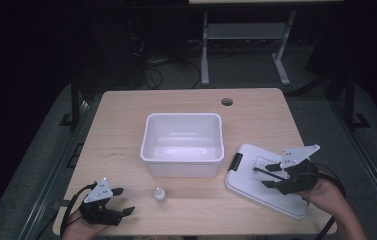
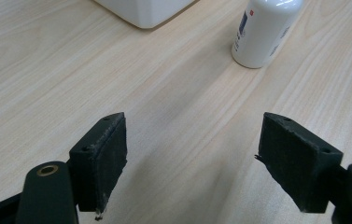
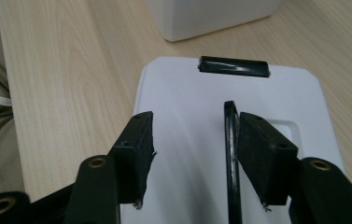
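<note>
One wooden table (image 1: 126, 135) carries everything, and its near edge is cut off by the bottom of the high view, where the person's hands also run out of frame; the floor and furniture beyond its far edge are too dark to make out. Taking the white tub (image 1: 182, 144) at the table's middle as the landmark: it stands open and upright, with broad bare wood to its left and behind it, up to a small round hole (image 1: 227, 102) near the far right corner; in both gripper views just a corner of the tub shows, cut by the top edge. The white lid (image 1: 268, 179) lies flat to the right of the tub and nearer the person, apart from it, its near right corner close to the table's edge; a black latch (image 3: 234, 66) sits on the lid's end facing the tub, and a thin black handle (image 3: 231, 154) stands up from its top. The right gripper (image 1: 271, 176) hangs over the lid, jaws parted, the handle between them beside one pad and not pinched. The left gripper (image 1: 124, 201) sits left of the tub and nearer the person, jaws wide apart over bare wood. A small white bottle (image 1: 160, 195) stands upright just in front of the tub; its cap is cropped in the left gripper view and its label is too small to read.
</note>
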Tool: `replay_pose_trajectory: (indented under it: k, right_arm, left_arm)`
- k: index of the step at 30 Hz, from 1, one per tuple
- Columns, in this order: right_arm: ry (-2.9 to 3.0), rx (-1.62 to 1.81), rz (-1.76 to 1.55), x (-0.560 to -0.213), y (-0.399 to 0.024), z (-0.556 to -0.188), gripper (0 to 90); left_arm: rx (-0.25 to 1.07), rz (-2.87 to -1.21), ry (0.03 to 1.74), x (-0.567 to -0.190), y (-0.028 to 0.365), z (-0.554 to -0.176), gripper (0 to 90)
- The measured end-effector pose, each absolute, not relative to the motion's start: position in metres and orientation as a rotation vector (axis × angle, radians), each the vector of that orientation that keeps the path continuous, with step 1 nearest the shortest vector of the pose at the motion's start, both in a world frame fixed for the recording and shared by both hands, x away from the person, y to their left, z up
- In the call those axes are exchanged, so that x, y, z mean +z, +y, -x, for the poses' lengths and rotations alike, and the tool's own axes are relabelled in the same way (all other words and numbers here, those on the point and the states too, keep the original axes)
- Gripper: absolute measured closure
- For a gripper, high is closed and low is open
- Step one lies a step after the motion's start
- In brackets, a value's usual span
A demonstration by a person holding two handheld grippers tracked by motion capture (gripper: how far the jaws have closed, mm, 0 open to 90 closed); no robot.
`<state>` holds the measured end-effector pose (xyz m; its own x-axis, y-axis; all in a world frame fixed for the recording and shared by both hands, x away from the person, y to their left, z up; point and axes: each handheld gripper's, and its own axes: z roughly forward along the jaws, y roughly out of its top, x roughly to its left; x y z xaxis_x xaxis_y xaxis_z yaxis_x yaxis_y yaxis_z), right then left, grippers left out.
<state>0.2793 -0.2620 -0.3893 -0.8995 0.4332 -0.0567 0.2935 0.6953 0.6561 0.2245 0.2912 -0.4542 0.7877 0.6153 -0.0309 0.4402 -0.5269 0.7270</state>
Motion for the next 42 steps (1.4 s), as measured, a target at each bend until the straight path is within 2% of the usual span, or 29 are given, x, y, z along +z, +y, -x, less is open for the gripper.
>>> replay_pose_trajectory:
  k: [15,28,42]
  right_arm:
    - [2.725,1.044,-0.571,-0.41,-0.241,-0.261,36.4]
    - [2.719,1.061,-0.547,-0.421,-0.228,-0.251,35.6]
    - [2.723,1.048,-0.567,-0.43,-0.228,-0.248,32.2]
  left_arm:
    - [0.292,-2.217,0.757,-0.453,0.29,-0.225,23.4]
    - [0.289,-2.212,0.734,-0.451,0.287,-0.224,23.4]
    - [0.283,-2.284,0.663,-0.445,0.277,-0.228,23.5]
